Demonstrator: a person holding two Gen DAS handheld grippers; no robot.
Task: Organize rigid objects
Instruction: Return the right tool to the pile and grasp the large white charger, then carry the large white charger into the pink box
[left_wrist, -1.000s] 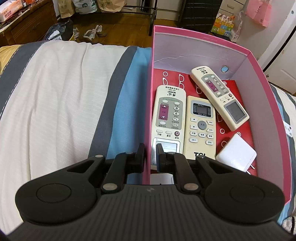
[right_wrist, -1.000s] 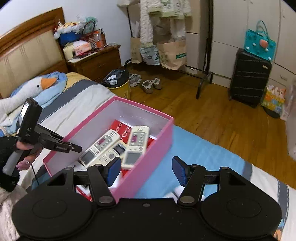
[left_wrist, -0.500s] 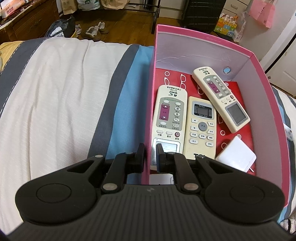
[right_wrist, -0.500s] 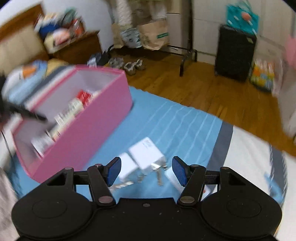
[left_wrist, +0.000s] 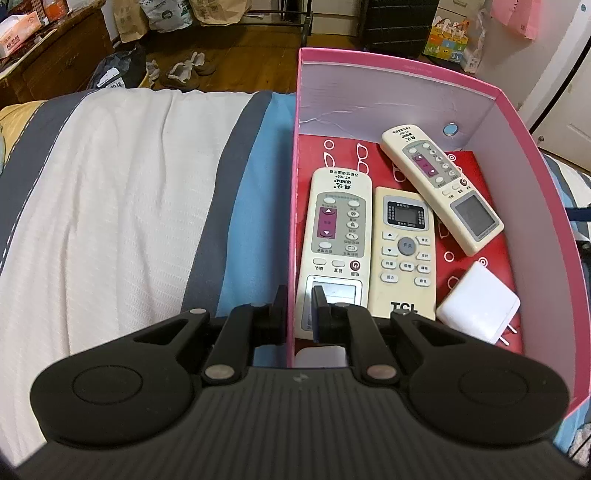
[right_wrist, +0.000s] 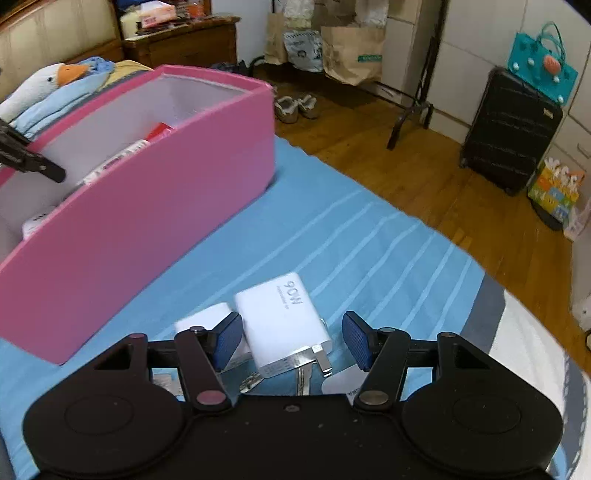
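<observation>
My left gripper (left_wrist: 298, 306) is shut on the near left wall of the pink box (left_wrist: 293, 206). The box holds three remote controls (left_wrist: 338, 236), (left_wrist: 404, 254), (left_wrist: 441, 184) and a white charger (left_wrist: 478, 306). In the right wrist view the pink box (right_wrist: 147, 218) stands on the bed at left. My right gripper (right_wrist: 291, 338) is open, just above a white 90W charger (right_wrist: 282, 321) that lies between its fingers. A smaller white charger (right_wrist: 205, 321) lies beside the left finger. Another white object (right_wrist: 341, 386) lies under the right finger.
The bed has a blue, grey and white striped cover (left_wrist: 110, 206). Its edge drops to a wooden floor (right_wrist: 424, 158) with shoes, a black suitcase (right_wrist: 511, 125) and paper bags. A plush goose (right_wrist: 48, 81) lies beyond the box.
My right gripper has swung from over the box to the blue cover and lowered around the 90W charger. My left gripper keeps its hold on the box wall.
</observation>
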